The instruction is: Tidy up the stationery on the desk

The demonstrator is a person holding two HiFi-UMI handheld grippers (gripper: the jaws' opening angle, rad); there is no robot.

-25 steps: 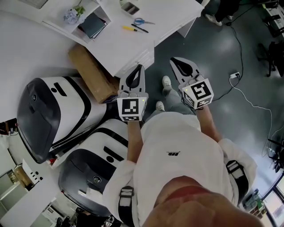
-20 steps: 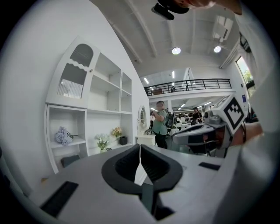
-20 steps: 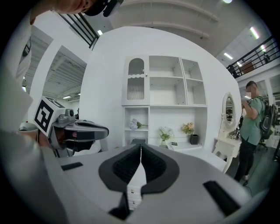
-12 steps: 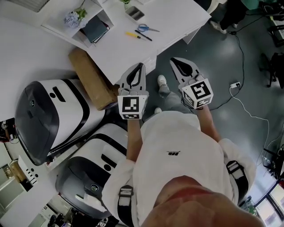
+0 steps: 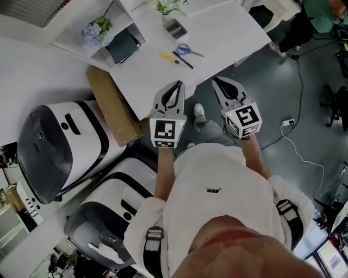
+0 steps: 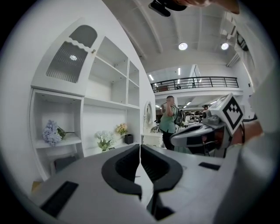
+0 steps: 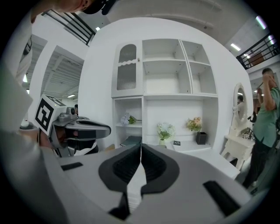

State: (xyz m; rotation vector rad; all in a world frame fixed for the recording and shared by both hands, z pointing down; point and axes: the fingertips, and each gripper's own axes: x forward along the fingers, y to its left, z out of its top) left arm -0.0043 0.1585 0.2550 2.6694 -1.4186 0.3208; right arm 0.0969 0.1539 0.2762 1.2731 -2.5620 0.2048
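In the head view a white desk (image 5: 217,32) carries blue-handled scissors (image 5: 188,50), a yellow marker (image 5: 168,58) and a black pen (image 5: 183,59). A grey pen holder (image 5: 175,27) stands behind them. A dark notebook (image 5: 123,45) lies in the shelf unit at the left. My left gripper (image 5: 175,86) hovers over the desk's near edge, shut and empty. My right gripper (image 5: 217,81) is beside it over the floor, also shut and empty. In both gripper views the jaws meet with nothing between them (image 6: 140,148) (image 7: 141,146).
A cardboard box (image 5: 111,106) leans against the desk's left side. Two white-and-black machines (image 5: 60,141) stand at the left. A cable and plug (image 5: 288,107) lie on the dark floor at the right. A person in green (image 5: 321,13) stands beyond the desk.
Both grippers and the head have moved forward towards the desk; the scissors and pens now sit lower and nearer. The jaws stayed shut.
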